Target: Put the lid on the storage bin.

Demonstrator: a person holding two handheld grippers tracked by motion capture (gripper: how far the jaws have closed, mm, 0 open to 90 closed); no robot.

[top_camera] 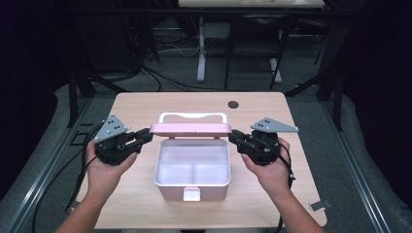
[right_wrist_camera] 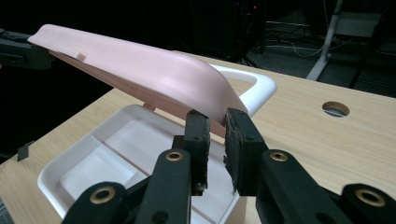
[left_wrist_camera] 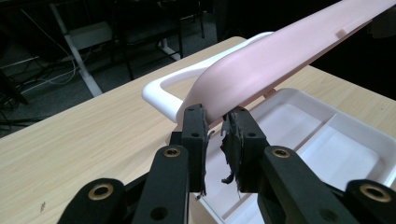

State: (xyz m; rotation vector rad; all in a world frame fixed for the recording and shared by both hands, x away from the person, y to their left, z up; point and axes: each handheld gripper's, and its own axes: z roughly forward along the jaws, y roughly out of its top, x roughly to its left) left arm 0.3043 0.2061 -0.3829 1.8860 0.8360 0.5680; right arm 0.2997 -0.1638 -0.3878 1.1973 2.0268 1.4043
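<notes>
A lunch box stands mid-table with its white two-compartment base [top_camera: 168,190] open and nothing inside. Its pink lid [top_camera: 190,128] is raised about level above the back edge, with a white handle [top_camera: 193,115] behind it. My left gripper [top_camera: 145,134] is shut on the lid's left end, and my right gripper [top_camera: 234,136] is shut on its right end. In the left gripper view the lid's [left_wrist_camera: 280,56] corner runs between the jaws of the gripper [left_wrist_camera: 215,116], over the base [left_wrist_camera: 373,135]. In the right gripper view the lid [right_wrist_camera: 140,70] enters the gripper [right_wrist_camera: 217,116] the same way.
The wooden table [top_camera: 136,199] has a cable hole [top_camera: 233,104] at the back right. A pink latch [top_camera: 191,194] sits on the box's front wall. Beyond the table stand a desk leg [top_camera: 201,53] and loose cables on a dark floor.
</notes>
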